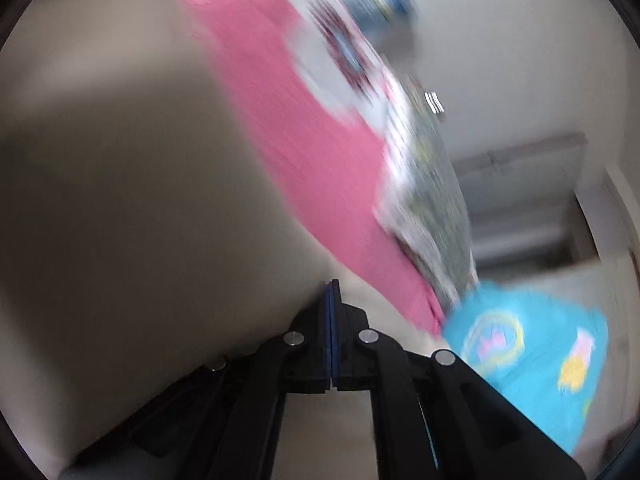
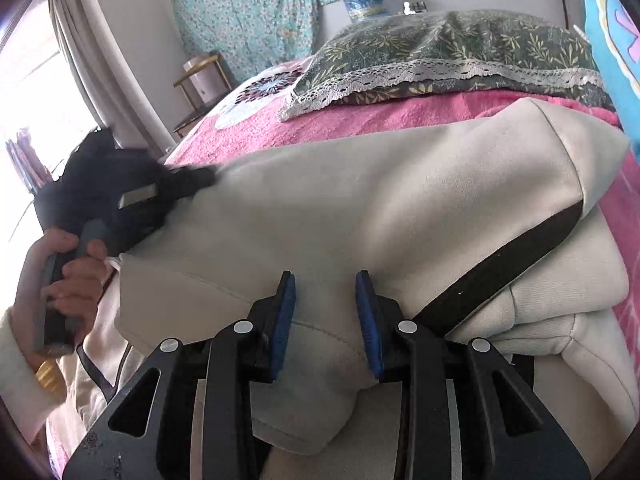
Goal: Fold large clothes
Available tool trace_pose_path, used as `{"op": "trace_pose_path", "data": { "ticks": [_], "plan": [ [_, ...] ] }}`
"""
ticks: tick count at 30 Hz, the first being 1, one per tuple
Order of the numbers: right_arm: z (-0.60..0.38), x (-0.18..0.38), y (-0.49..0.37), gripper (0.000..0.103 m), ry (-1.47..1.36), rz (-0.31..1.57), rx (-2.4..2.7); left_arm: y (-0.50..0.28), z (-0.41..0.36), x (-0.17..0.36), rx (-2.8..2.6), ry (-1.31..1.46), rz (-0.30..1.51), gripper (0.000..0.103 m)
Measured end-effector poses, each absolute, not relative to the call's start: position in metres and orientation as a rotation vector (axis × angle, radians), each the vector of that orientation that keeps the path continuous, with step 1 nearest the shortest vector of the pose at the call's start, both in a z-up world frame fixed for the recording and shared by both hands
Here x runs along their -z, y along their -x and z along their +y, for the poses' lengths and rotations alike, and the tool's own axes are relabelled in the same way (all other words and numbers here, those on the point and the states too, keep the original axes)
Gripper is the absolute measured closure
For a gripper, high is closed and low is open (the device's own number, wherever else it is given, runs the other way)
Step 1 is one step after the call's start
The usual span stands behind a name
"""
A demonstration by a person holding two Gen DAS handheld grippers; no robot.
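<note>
Writing or brand marks cannot be read anywhere in either view. A beige garment [image 2: 360, 208] with a black strap [image 2: 504, 264] across it lies bunched on the bed, over the pink blanket [image 2: 360, 120]. Behind the garment sits a green leaf-print pillow [image 2: 460, 48] with a lace edge, and at the far right of the garment a blue cushion [image 2: 608, 32] is cut off by the frame.

The right gripper [image 2: 325, 312] hovers over the near part of the garment, its blue-padded fingers [image 2: 284, 320] parted with nothing between them.

The left gripper [image 1: 332, 312] has its fingers pressed together; whether a fold of the garment is pinched there cannot be told, since that view is heavily smeared by motion. From the right wrist camera, the left gripper meets the far left edge of the garment, blurred, with the person's hand [image 2: 68, 280] on its handle. A floral cloth [image 2: 248, 12] hangs on the wall behind the pillow.
</note>
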State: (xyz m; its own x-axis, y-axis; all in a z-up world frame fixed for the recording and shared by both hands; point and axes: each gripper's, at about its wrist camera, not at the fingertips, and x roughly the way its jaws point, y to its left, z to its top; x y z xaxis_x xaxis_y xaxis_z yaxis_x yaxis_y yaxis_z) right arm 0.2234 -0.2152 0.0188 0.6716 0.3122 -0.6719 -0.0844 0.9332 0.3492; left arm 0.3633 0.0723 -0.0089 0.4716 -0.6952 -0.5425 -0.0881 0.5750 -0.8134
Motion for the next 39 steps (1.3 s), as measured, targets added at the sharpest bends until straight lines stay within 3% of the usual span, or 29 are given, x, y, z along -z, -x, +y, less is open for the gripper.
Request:
{"op": "trace_pose_path", "data": {
  "ticks": [3,13,18,21,25,29,33,35,39],
  "plan": [
    [-0.215,-0.02,-0.221,0.072,-0.3,0.803,-0.23,-0.364,0.099,0.009,0.438,0.92,1.013,0.1],
    [-0.212,-0.019,-0.235,0.072,-0.294,0.836,-0.22,-0.33,0.083,-0.046,0.251,0.519,0.96,0.1],
    [-0.209,-0.038,-0.248,0.069,-0.234,0.928,-0.237,-0.267,0.049,-0.088,0.359,0.072,0.89,0.08],
    [-0.19,-0.072,-0.235,0.05,-0.142,0.947,-0.336,-0.208,0.03,-0.098,0.484,-0.109,0.879,0.065],
    [-0.138,-0.11,-0.186,0.036,0.141,0.923,-0.487,-0.11,0.017,-0.087,0.668,-0.37,0.847,0.049],
    [-0.096,-0.098,-0.124,0.035,0.516,1.011,-0.51,-0.039,0.013,-0.075,0.771,-0.562,0.8,0.035],
    [-0.081,-0.075,-0.042,0.032,0.751,1.035,-0.58,0.001,0.015,-0.066,0.857,-0.581,0.814,0.028],
    [-0.075,-0.063,-0.011,0.025,0.809,1.031,-0.608,0.009,0.009,-0.061,0.851,-0.627,0.801,0.028],
    [-0.071,-0.029,-0.001,0.022,0.891,1.065,-0.541,0.02,-0.007,-0.05,0.864,-0.692,0.785,0.028]
  ]
}}
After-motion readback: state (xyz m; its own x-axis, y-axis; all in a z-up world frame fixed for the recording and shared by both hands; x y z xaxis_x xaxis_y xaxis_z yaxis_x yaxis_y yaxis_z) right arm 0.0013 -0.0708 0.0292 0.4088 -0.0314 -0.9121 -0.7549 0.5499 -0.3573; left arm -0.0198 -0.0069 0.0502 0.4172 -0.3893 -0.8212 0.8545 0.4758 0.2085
